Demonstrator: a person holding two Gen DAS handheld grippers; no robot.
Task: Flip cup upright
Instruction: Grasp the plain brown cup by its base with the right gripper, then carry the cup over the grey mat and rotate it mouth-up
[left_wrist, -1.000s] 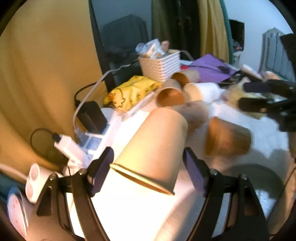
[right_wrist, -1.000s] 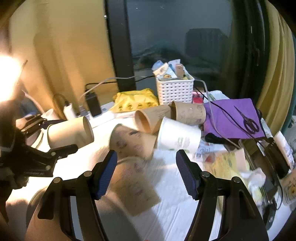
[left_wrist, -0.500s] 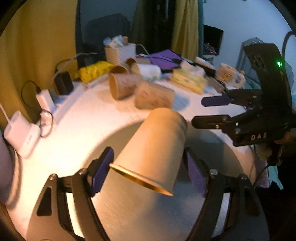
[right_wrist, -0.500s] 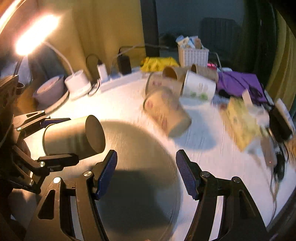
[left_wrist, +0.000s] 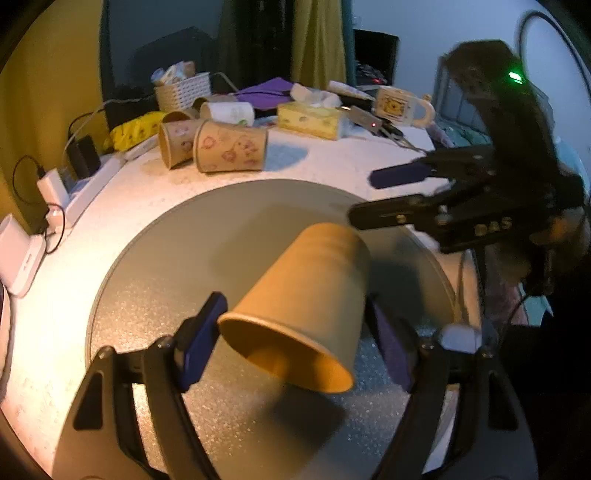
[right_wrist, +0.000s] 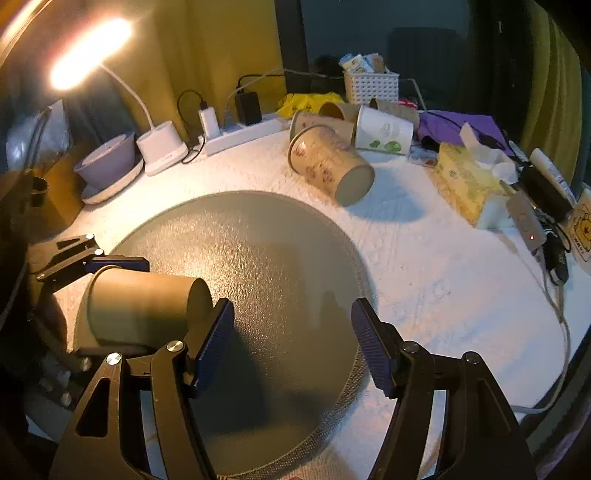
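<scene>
My left gripper (left_wrist: 295, 339) is shut on a plain brown paper cup (left_wrist: 306, 302) and holds it on its side above the round grey mat (left_wrist: 184, 266), mouth toward the camera. The same cup (right_wrist: 140, 302) shows at the left of the right wrist view, held in the left gripper (right_wrist: 110, 295). My right gripper (right_wrist: 291, 339) is open and empty over the mat (right_wrist: 277, 258); it also shows at the right of the left wrist view (left_wrist: 399, 192). A patterned cup (right_wrist: 328, 162) lies on its side beyond the mat.
Several more cups (right_wrist: 384, 127) lie at the back by a white basket (right_wrist: 371, 86). A power strip (right_wrist: 243, 133), a lit lamp (right_wrist: 162, 147) and a bowl (right_wrist: 107, 162) stand at the back left. A tissue box (right_wrist: 469, 181) and cables lie right.
Both grippers have pulled back from the pile of cups to over the grey mat. The left gripper still holds the brown cup; the right stays open.
</scene>
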